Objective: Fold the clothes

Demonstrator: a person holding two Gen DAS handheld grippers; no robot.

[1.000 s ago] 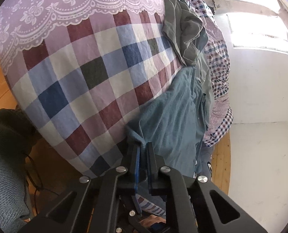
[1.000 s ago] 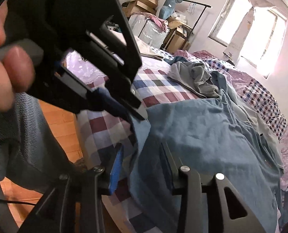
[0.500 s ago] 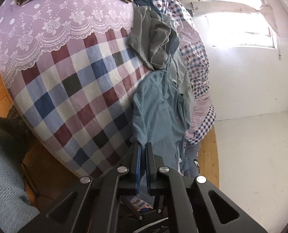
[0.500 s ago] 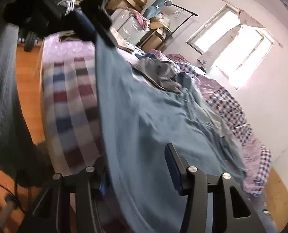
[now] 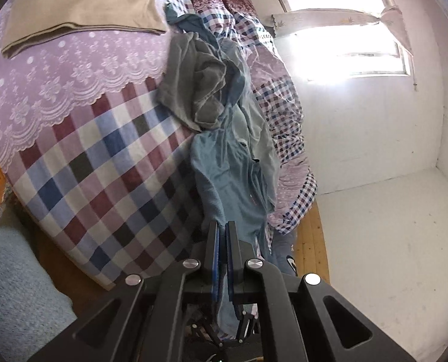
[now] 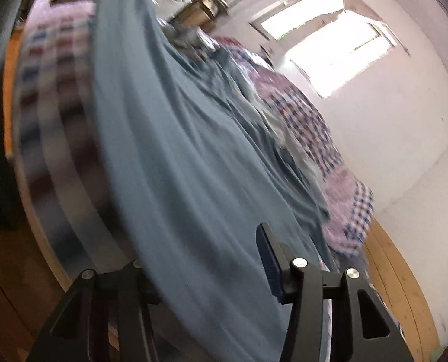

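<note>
A blue-teal garment [image 5: 227, 181] hangs stretched from the bed toward me. My left gripper [image 5: 222, 226] is shut on its edge, the cloth pinched between the blue pads. In the right wrist view the same garment [image 6: 178, 166] fills the middle, drawn taut and blurred. My right gripper [image 6: 206, 250] is open with the cloth lying between its fingers; the right finger [image 6: 269, 250] shows, the left one is hidden behind the cloth. A grey garment [image 5: 193, 84] lies crumpled on the bed beyond.
The bed has a checked cover [image 5: 103, 166] with a lilac lace part [image 5: 58, 75]. A folded beige cloth [image 5: 82, 3] lies at its far end. A plaid quilt [image 5: 281, 114] is bunched by the wall. Wooden floor [image 5: 311, 241] runs beside the bed. Boxes [image 6: 206, 3] stand at the back.
My left gripper has lifted and pulled back with the blue garment, stretching it off the bed. The right gripper has moved under the raised cloth and stays open.
</note>
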